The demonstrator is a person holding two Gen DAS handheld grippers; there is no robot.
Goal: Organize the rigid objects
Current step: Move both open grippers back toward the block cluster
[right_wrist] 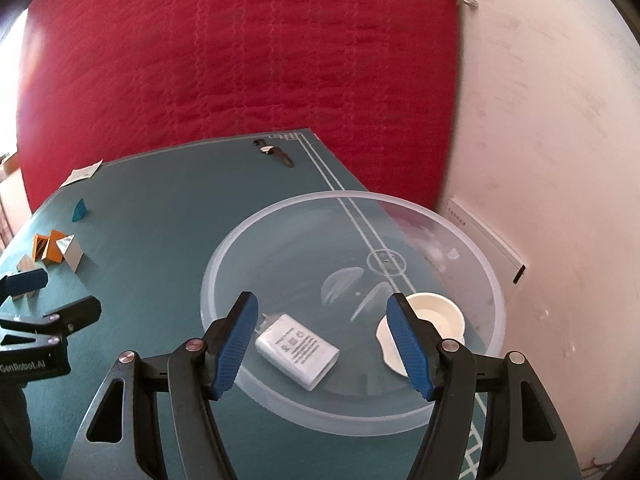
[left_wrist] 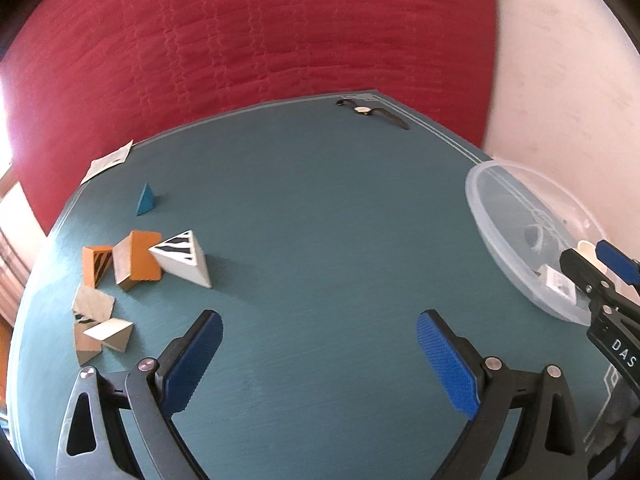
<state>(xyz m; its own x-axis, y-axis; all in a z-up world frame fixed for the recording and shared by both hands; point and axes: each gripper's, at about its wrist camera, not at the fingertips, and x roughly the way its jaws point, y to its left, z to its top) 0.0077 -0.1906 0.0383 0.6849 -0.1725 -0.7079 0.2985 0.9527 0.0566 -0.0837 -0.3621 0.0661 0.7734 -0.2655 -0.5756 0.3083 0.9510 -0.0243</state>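
At the far left corner of the teal bench [left_wrist: 320, 220] a paper slip [left_wrist: 108, 162] is seen, and nearer, a small blue wedge [left_wrist: 145, 200] stands alone. Below it a cluster of wooden blocks [left_wrist: 136, 260] is gathered: orange pieces, a white striped wedge [left_wrist: 184, 258] leaning against them, and pale pieces closer to the bench's edge. The left gripper [left_wrist: 319, 334] is held above bare bench to the right of the blocks, its blue fingers [left_wrist: 200, 360] spread wide and nothing between them. A watch [left_wrist: 370, 111] is laid out near the far edge.

On the right, a clear bowl [right_wrist: 224, 264] is set on the bench. Inside it a white charger [right_wrist: 298, 350] lies flat, and a white cup [right_wrist: 434, 314] rests beside it, well apart from the blocks. The right gripper [right_wrist: 322, 332] is poised over the bowl's near rim, fingers [right_wrist: 236, 344] released, with the charger seen between them but not touched.
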